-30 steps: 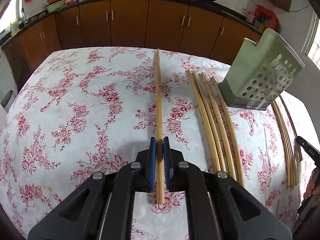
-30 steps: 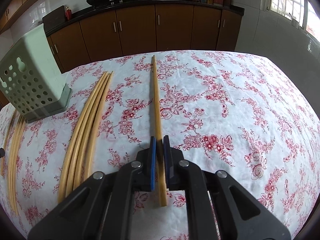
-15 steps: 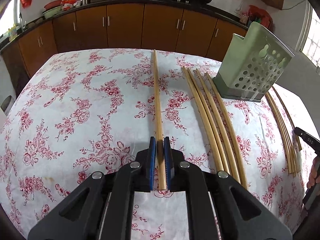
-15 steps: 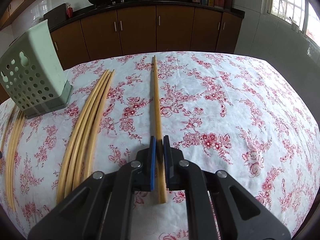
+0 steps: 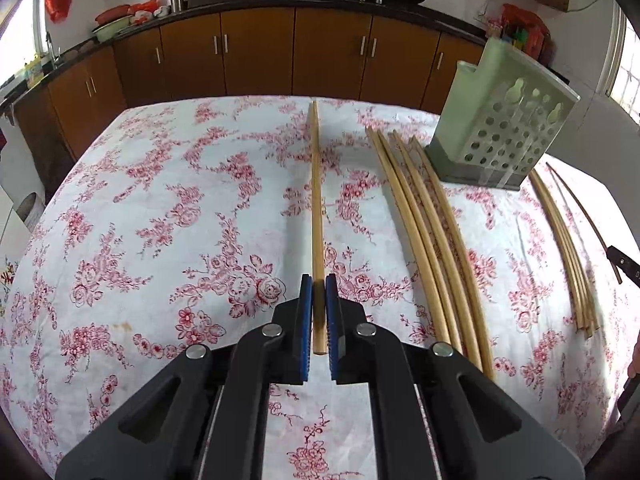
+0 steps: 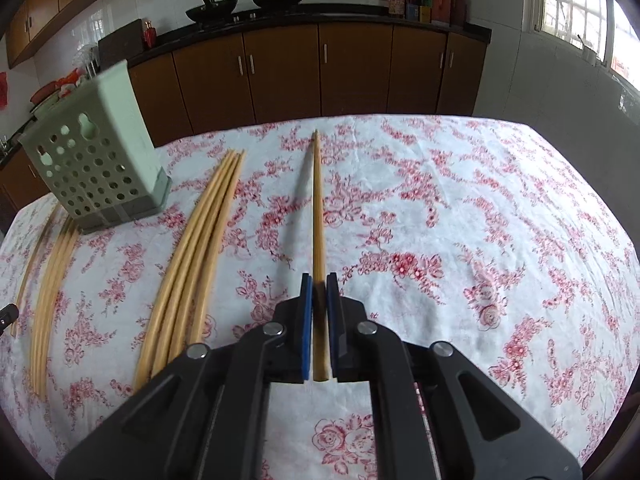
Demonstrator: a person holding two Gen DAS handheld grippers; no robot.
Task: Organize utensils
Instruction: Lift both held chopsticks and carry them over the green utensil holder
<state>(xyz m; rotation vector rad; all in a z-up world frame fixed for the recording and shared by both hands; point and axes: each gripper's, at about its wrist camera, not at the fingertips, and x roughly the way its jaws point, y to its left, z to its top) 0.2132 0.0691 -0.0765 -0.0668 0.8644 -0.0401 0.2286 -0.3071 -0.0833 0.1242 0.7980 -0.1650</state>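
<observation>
My left gripper (image 5: 319, 280) is shut on a wooden chopstick (image 5: 317, 200) that points away over the floral tablecloth (image 5: 160, 220). My right gripper (image 6: 319, 280) is shut on another wooden chopstick (image 6: 318, 208), held above the cloth with its shadow to the left. A pale green perforated utensil holder (image 5: 500, 128) stands at the right in the left wrist view and at the left in the right wrist view (image 6: 94, 164). A bundle of several chopsticks (image 5: 424, 224) lies beside it, also seen in the right wrist view (image 6: 192, 252).
A second group of thinner chopsticks (image 5: 568, 240) lies past the holder, at the far left in the right wrist view (image 6: 48, 280). Brown kitchen cabinets (image 5: 260, 52) run behind the table, with woks on the counter (image 6: 240, 4). The table edge curves away on all sides.
Both grippers have risen with their chopsticks; the cameras look from higher and the right chopstick now casts a separate shadow. The holder and bundles have not moved.
</observation>
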